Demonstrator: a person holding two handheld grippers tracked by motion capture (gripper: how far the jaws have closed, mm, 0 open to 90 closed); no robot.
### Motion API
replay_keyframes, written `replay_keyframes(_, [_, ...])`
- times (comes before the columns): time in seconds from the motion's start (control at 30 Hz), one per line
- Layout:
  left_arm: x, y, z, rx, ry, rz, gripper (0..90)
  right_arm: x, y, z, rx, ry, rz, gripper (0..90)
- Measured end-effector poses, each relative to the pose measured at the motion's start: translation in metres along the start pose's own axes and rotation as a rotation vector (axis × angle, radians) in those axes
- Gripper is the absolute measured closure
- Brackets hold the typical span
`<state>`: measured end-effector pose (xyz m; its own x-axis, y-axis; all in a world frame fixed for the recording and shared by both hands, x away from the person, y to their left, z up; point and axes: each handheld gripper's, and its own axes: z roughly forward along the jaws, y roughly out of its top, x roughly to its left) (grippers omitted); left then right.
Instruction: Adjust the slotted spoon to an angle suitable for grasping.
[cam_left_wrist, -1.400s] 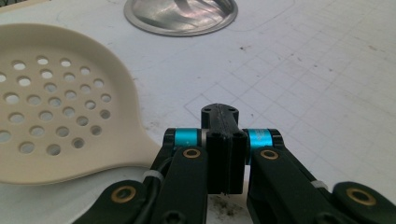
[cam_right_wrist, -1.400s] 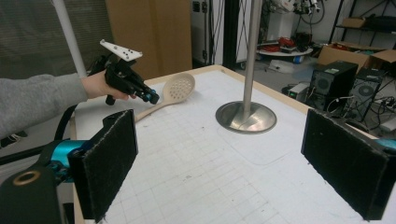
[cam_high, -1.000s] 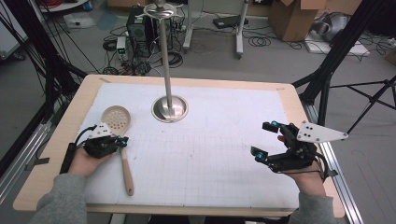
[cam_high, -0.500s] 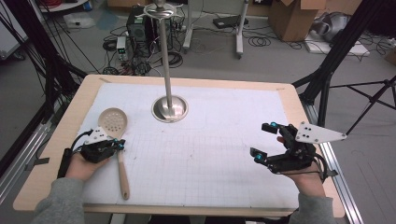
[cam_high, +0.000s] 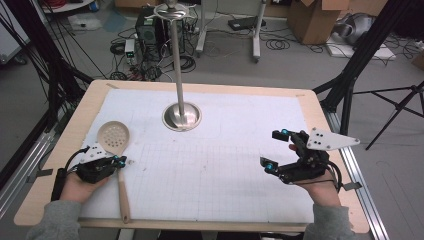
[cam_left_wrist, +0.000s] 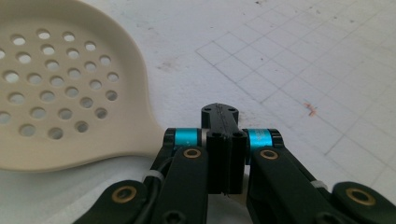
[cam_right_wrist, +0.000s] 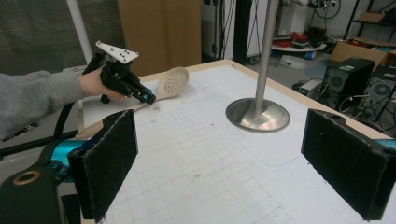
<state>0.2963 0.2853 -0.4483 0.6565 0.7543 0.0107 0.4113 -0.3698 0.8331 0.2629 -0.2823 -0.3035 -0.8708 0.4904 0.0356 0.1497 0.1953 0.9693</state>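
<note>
A cream slotted spoon (cam_high: 113, 136) lies at the left of the white mat, its wooden handle pointing toward the table's front edge. My left gripper (cam_high: 121, 160) is at the spoon's neck with its jaws pressed together. In the left gripper view the shut jaws (cam_left_wrist: 223, 116) sit just right of the perforated bowl (cam_left_wrist: 56, 88), and the neck runs under them. My right gripper (cam_high: 272, 148) hovers at the right side of the mat, open wide with nothing between its pads (cam_right_wrist: 109, 158). From there I see the left gripper (cam_right_wrist: 147, 97) and the spoon (cam_right_wrist: 173, 81) across the table.
A metal stand with a round base (cam_high: 182, 116) and a tall pole rises at the mat's far middle; the base (cam_right_wrist: 258, 114) also lies ahead of the right gripper. The wooden table's rim (cam_high: 200, 225) frames the gridded mat. Cables, boxes and tripod legs lie beyond.
My left hand has drawn back toward the near left, and the spoon has slid along with it. The right gripper has stayed where it was, still open.
</note>
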Motion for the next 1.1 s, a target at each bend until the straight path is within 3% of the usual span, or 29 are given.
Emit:
replay_keyframes(0.17, [0.003, 0.001, -0.01, -0.047, -0.025, -0.02, 89.7, 0.0, 0.0, 0.002, -0.007, 0.012, 0.002, 9.7])
replay_keyframes(0.2, [0.002, 0.002, -0.018, -0.073, -0.047, -0.016, 89.7, 0.0, 0.0, 0.002, -0.005, 0.012, 0.005, 9.6])
replay_keyframes(0.3, [-0.002, 0.0, -0.028, -0.087, -0.084, -0.003, 89.7, -0.001, 0.0, 0.001, -0.01, 0.01, 0.007, 9.6])
replay_keyframes(0.53, [-0.009, -0.011, -0.042, -0.062, -0.102, 0.016, 89.7, -0.001, 0.002, -0.001, -0.047, -0.001, 0.023, 9.7])
replay_keyframes(0.8, [-0.018, -0.019, -0.047, -0.043, -0.168, 0.039, 89.7, -0.001, 0.003, 0.005, -0.042, 0.012, 0.023, 9.7])
replay_keyframes(0.9, [-0.016, -0.023, -0.043, -0.009, -0.178, 0.033, 89.7, -0.002, 0.003, 0.005, -0.035, 0.009, 0.023, 9.7])
replay_keyframes(1.1, [-0.012, -0.026, -0.047, -0.02, -0.216, 0.028, 89.7, -0.003, 0.001, 0.003, -0.039, 0.004, 0.026, 9.7])
